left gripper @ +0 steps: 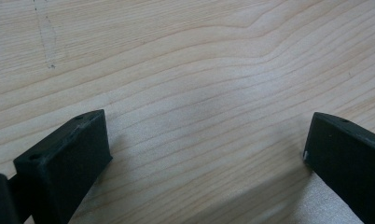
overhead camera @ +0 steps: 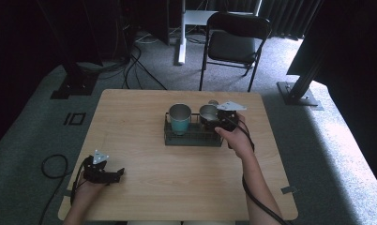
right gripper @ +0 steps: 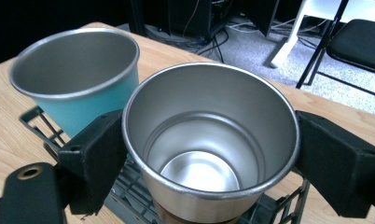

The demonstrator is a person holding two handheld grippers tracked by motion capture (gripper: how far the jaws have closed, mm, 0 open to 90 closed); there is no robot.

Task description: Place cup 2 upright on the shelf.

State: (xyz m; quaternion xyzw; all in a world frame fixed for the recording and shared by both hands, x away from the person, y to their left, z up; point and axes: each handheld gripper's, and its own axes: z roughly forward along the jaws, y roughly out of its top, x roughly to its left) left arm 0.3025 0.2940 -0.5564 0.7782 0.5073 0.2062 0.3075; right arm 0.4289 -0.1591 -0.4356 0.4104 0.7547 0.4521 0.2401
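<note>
Closest to us, right gripper [right gripper: 209,154]: matte black blocky jaws sit on either side of a steel cup [right gripper: 209,140], pads against its wall just under the rolled rim, so we read it as clamped on that cup. Cup is round, brushed metal inside, shiny flat bottom, empty. It stands in the right end of a dark wire rack [overhead camera: 193,137] on the table [overhead camera: 177,187], pale wood with visible grain. Beside it in the rack's left end, a teal cup [right gripper: 80,79] with a steel lining and rim, upright, also empty; the two cups are near, not touching. Left gripper [overhead camera: 112,176] rests low over bare wood at the near-left of the table, well apart from the rack, jaws spread wide with nothing between them. Behind the table we see grey carpet and a black folding chair [overhead camera: 233,42].
</note>
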